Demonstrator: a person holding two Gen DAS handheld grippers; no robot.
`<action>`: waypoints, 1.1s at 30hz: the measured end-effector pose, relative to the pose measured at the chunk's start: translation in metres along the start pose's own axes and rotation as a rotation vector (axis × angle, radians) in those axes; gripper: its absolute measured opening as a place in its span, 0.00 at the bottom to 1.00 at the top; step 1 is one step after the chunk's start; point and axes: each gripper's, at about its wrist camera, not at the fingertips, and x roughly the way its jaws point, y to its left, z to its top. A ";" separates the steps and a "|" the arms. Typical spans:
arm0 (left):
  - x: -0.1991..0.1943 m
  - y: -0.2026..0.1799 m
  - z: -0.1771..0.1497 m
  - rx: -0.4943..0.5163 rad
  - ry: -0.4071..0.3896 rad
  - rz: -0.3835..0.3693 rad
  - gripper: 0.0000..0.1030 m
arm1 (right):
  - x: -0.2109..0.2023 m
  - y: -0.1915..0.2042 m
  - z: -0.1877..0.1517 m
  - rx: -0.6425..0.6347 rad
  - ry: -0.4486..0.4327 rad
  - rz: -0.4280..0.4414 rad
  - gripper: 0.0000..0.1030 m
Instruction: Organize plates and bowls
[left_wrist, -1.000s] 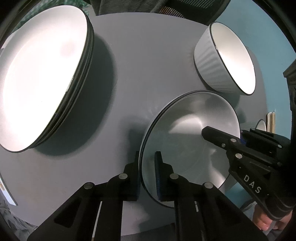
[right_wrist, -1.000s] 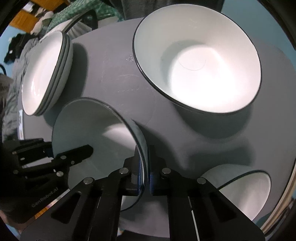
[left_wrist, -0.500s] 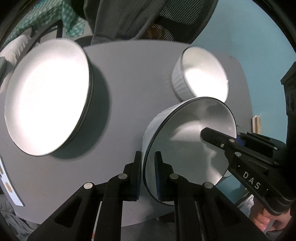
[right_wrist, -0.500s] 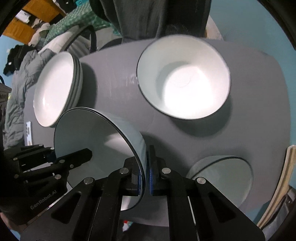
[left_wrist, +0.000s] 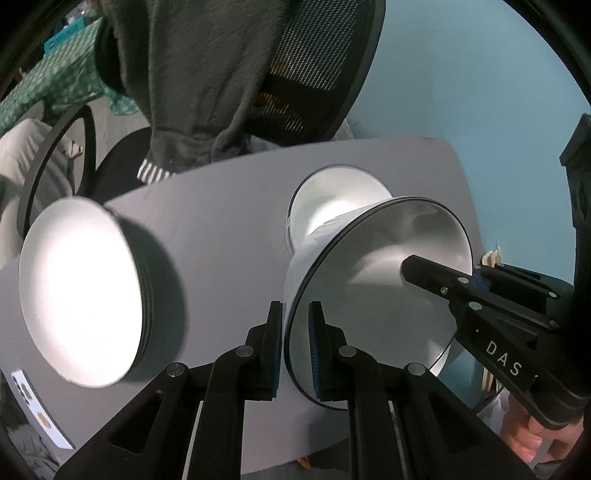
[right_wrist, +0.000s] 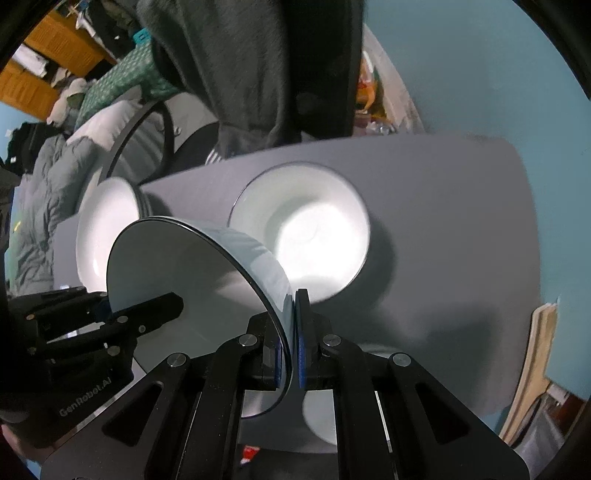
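My left hand-held gripper and right hand-held gripper both pinch the bowl, now lifted high off the counter, ready to stack on the other bowl.

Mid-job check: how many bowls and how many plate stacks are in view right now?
Bowls: 3 (held bowl, centre bowl, near bowl, partly hidden)
Plate stacks: 1 (plate stack, plates too blurred to count)
Total: 4
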 end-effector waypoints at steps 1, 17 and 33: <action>0.002 -0.001 0.004 0.003 0.002 0.006 0.12 | -0.002 -0.004 0.000 0.005 -0.002 -0.002 0.06; 0.051 -0.023 0.049 0.018 0.045 0.087 0.12 | 0.021 -0.041 0.039 0.063 0.050 0.007 0.06; 0.057 -0.024 0.058 0.062 0.063 0.135 0.12 | 0.030 -0.044 0.042 0.043 0.080 -0.015 0.09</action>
